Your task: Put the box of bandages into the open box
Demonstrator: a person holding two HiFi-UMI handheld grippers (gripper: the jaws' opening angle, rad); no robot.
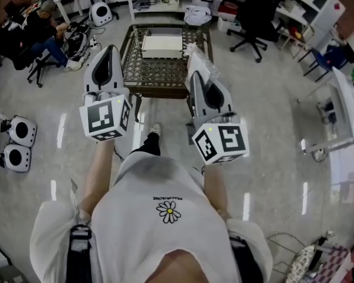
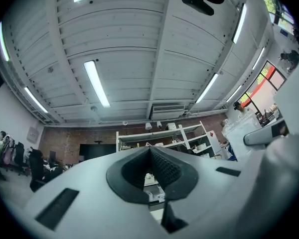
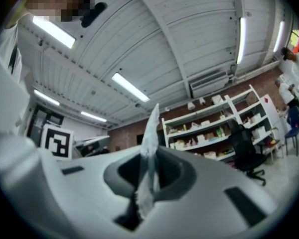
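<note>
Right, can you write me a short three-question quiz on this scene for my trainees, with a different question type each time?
1. Multiple choice: what is clamped in the right gripper? A) a thin translucent packet; B) a mug; C) nothing.
2. True or false: the left gripper is carrying a box.
3. Short answer: what stands on the lattice-topped table?

Key:
1. A.
2. False. Its jaws are together with nothing between them.
3. A white open box.
</note>
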